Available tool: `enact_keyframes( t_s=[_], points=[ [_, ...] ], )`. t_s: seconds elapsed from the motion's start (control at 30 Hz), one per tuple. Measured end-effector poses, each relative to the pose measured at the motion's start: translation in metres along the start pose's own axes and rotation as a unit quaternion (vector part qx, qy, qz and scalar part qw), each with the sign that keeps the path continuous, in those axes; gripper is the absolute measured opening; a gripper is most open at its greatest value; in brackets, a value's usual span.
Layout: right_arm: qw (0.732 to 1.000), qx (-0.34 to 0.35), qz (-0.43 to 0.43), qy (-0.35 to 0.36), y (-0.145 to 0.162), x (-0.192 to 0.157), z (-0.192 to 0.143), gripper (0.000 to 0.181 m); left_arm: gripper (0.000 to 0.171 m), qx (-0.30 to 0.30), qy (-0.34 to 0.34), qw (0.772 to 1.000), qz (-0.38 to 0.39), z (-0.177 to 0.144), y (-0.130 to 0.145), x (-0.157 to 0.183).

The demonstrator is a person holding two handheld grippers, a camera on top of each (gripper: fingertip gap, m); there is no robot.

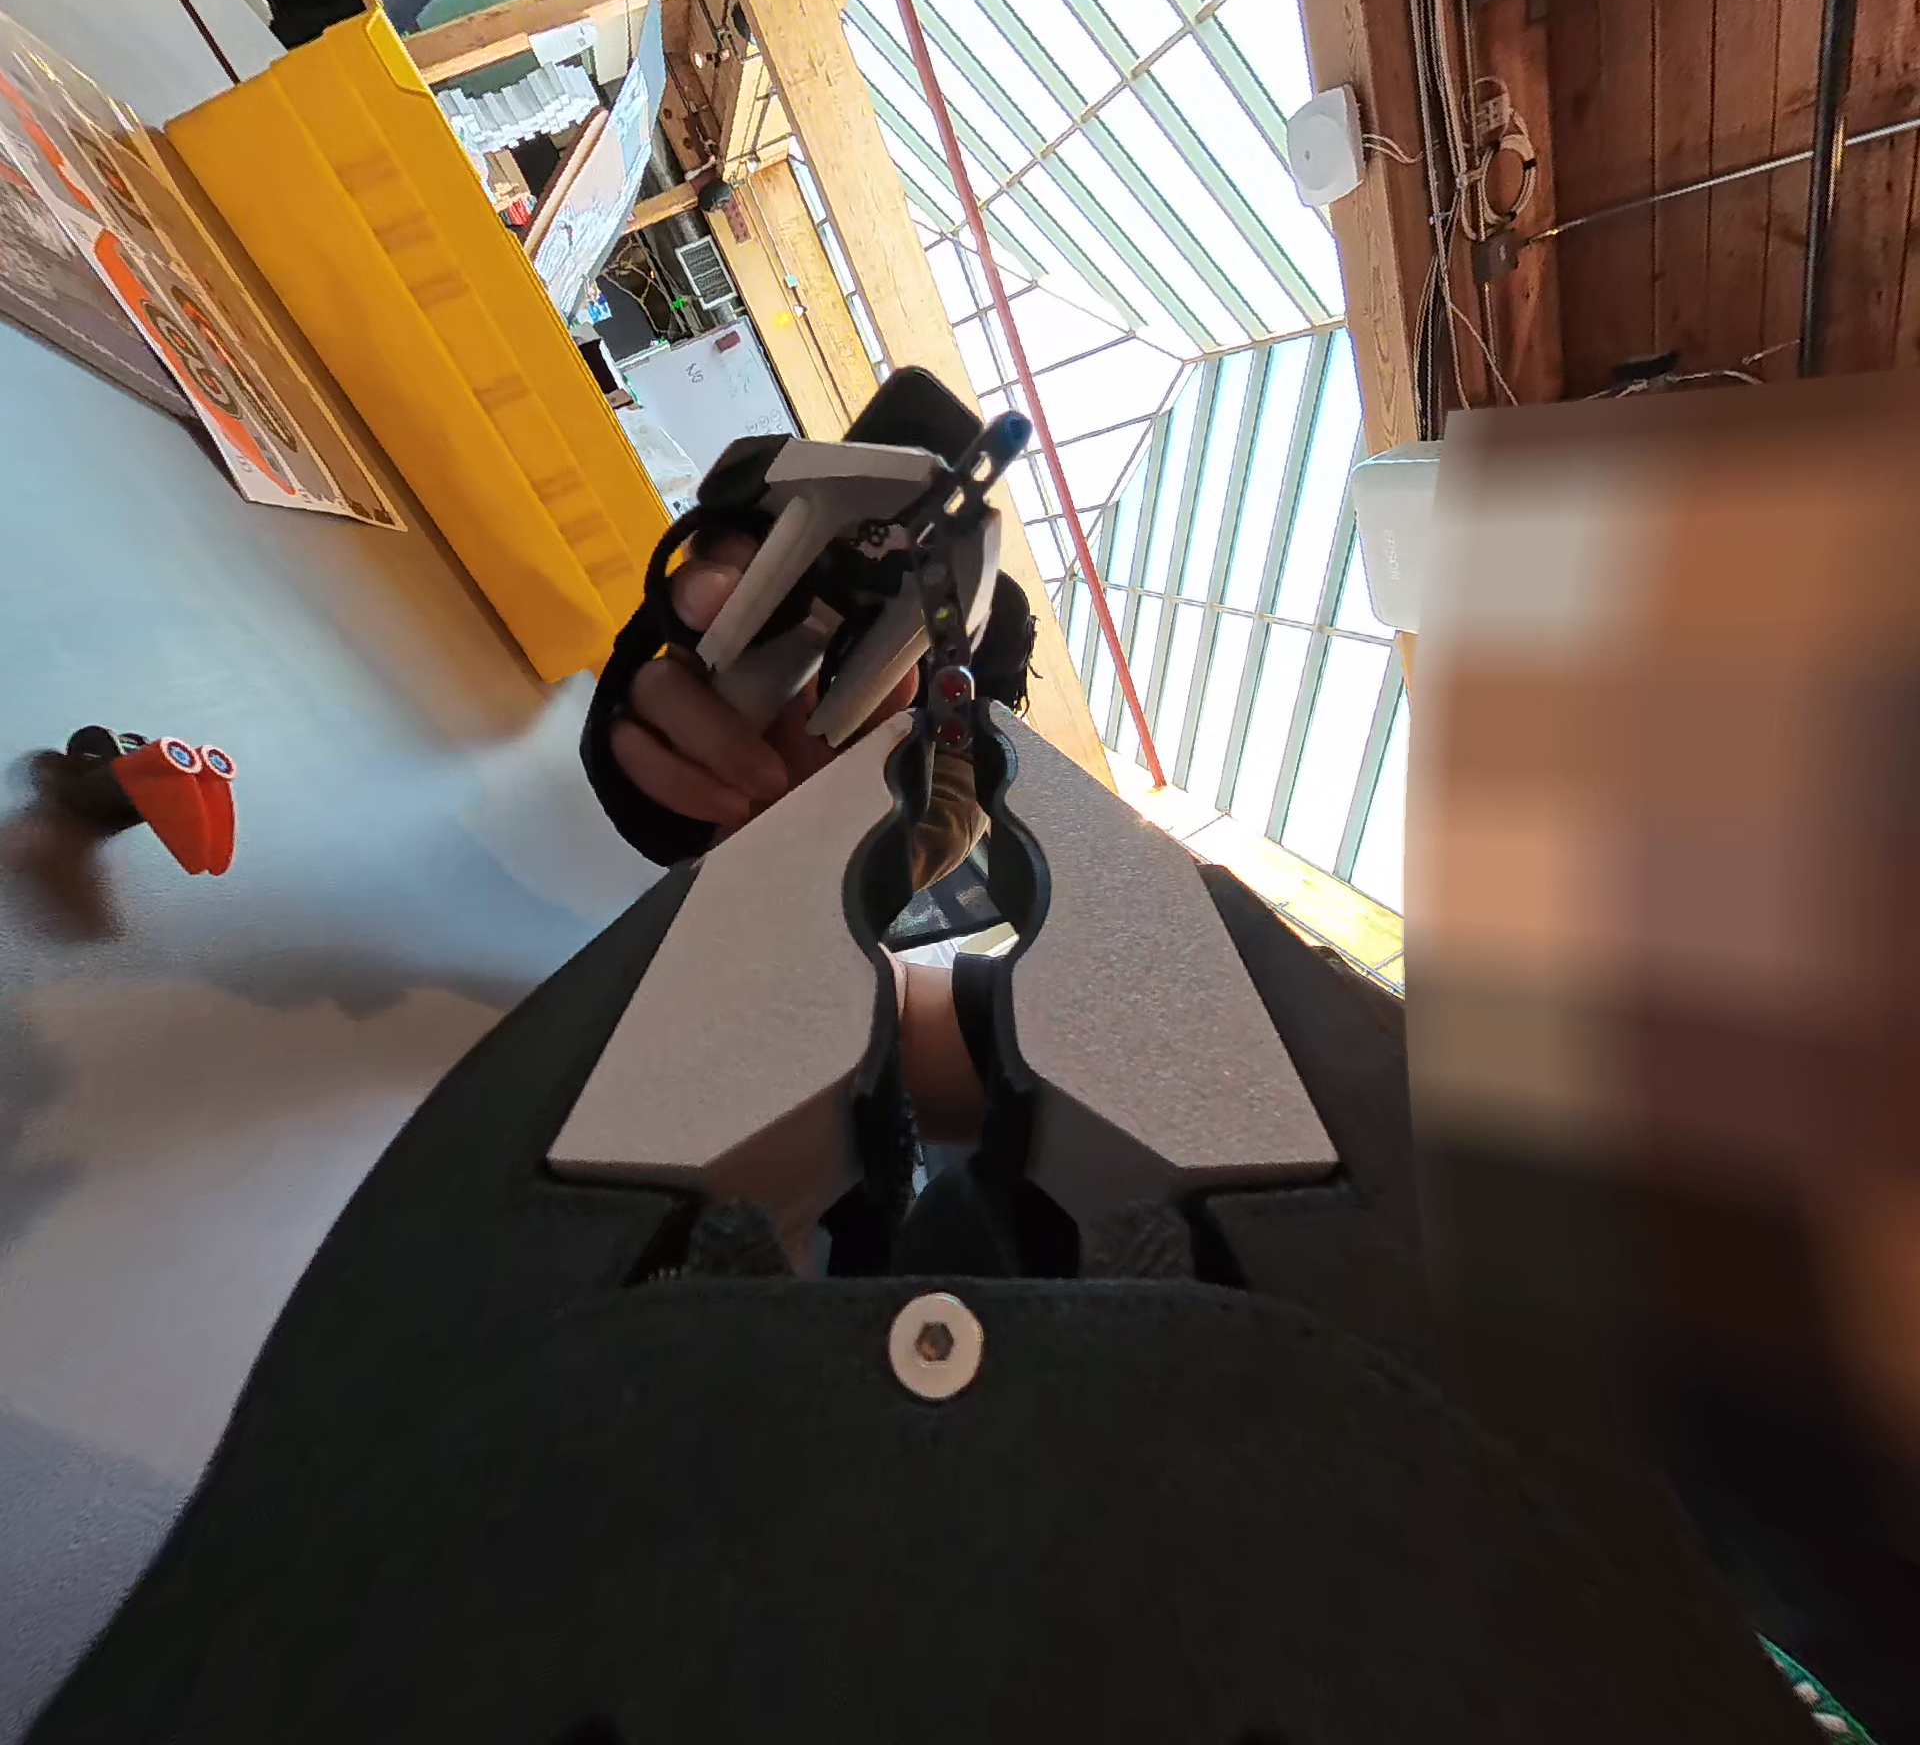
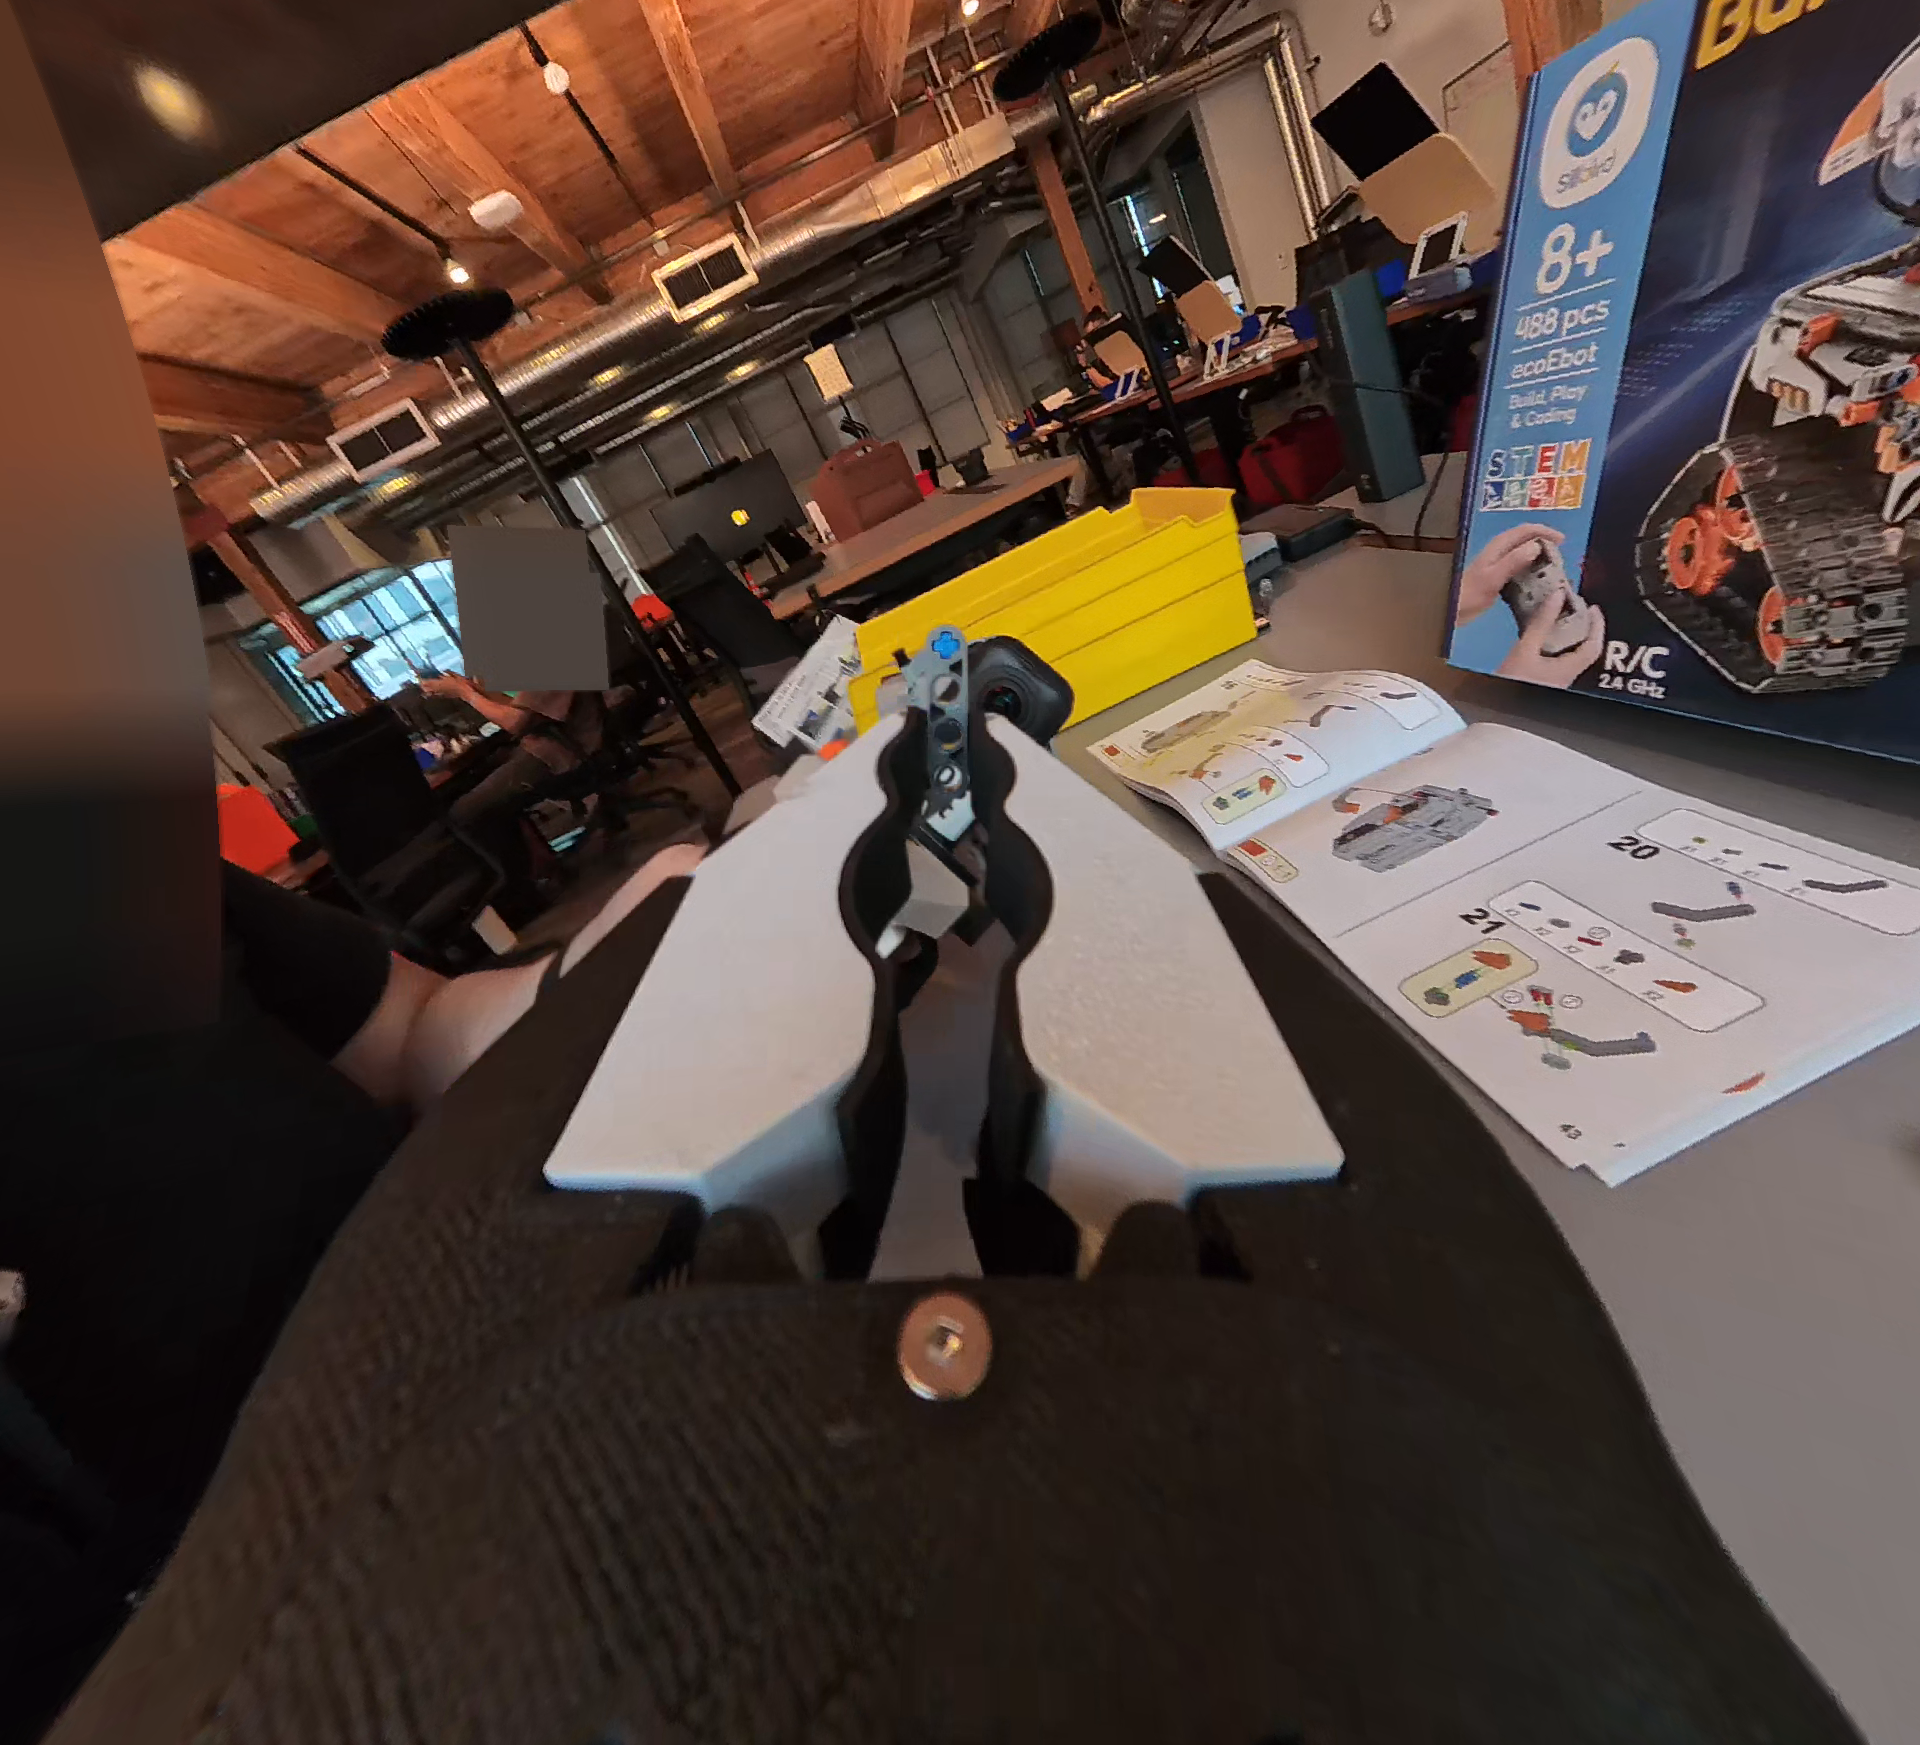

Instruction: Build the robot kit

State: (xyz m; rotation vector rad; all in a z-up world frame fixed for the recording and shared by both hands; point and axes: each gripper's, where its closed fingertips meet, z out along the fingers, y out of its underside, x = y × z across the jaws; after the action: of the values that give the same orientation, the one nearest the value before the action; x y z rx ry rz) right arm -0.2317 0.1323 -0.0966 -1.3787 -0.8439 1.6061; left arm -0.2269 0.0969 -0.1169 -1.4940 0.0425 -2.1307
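- Our left claw (image 1: 948, 760) is pressed together on the lower end of a thin black beam (image 1: 951, 589) with holes along it, red pins near our tips and a blue pin (image 1: 1010, 426) at the far end.
- Our right claw (image 2: 940, 791) pinches the same beam (image 2: 943, 739) from the other side; in the right wrist view the beam looks grey and stands up out of the tips, the blue pin (image 2: 943, 646) on top.
- So the beam is held in the air between both claws, above the tabletop (image 1: 208, 615) and touching nothing else that we can see.
- In the left wrist view the right claw (image 1: 894, 552) shows farther off, gripped by a hand (image 1: 686, 739) in a black glove.
- In the right wrist view the dark camera (image 2: 1013, 693) of the left claw sits just behind the beam.
- A yellow bin (image 2: 1091, 604) stands toward the far edge of the tabletop (image 2: 1714, 1383), behind the claws.
- An open instruction booklet (image 2: 1558, 916) lies flat on the tabletop to the right of our right claw, with a tall printed box (image 2: 1714, 345) standing just beyond it.
- A small orange-and-black piece (image 1: 177, 791) lies alone on the tabletop, well apart from the claws; it is blurred, and we think it may be a part-built model.
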Motion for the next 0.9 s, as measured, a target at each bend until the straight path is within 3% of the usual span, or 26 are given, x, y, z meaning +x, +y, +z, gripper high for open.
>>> enact_keyframes(
  t_s=[0.43,0.9],
  points=[
    [0.996,-0.001,-0.064,0.064,-0.0005,0.0076,0.0037,0.006,0.005,0.011,-0.012,1.000,-0.007,-0.0031,-0.0038,-0.0054],
    [0.996,-0.014,-0.065,0.063,0.0064,0.0062,0.0077,0.007,0.005,0.009,0.001,0.999,-0.032,-0.0042,-0.0015,-0.0078]
  ],
)
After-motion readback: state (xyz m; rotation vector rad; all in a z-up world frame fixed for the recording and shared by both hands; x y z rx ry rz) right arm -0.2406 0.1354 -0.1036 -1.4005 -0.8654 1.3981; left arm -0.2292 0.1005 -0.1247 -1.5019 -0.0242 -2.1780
